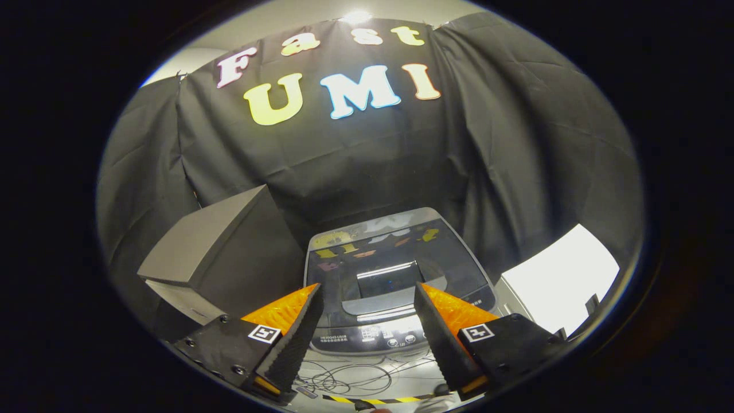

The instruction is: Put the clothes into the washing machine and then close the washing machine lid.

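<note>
You are holding the gripper [367, 295] above the washer [395, 281], fingers spread with nothing between them. The washer's dark lid [395, 261] is lying closed beyond the fingertips. A grey box [218, 252] is sitting beside the washer.

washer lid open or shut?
Shut: the washing machine lid lies flat over the tub, beyond the open, empty fingers of the gripper.

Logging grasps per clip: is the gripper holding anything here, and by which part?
Nothing is held. The gripper is open, its fingers spread apart with only the closed washing machine beyond them.
</note>
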### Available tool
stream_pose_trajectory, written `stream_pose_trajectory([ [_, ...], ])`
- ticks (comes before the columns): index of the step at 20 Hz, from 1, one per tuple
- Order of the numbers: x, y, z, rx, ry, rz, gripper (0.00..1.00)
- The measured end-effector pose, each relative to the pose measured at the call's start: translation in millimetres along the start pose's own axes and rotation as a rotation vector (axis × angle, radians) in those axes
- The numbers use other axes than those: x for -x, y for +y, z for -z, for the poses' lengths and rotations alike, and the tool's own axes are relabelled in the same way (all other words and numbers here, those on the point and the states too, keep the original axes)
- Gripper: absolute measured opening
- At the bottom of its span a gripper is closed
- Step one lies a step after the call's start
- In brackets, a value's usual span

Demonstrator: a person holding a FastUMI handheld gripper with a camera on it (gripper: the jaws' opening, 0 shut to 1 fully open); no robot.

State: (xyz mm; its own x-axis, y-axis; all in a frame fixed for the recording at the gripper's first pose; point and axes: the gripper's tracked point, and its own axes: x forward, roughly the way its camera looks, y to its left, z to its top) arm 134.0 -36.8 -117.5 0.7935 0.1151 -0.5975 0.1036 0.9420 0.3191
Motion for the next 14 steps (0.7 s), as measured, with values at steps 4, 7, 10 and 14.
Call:
stream_pose_trajectory([
  [4, 32, -8, 15, -0.016, -0.041, -0.024, 0.98],
  [7, 54, -1, 32, 0.034, -0.060, -0.067, 0.99],
  [10, 88, 17, 41, 0.124, -0.135, -0.134, 0.98],
  [14, 123, 31, 47, 0.310, -0.287, -0.165, 0.98],
])
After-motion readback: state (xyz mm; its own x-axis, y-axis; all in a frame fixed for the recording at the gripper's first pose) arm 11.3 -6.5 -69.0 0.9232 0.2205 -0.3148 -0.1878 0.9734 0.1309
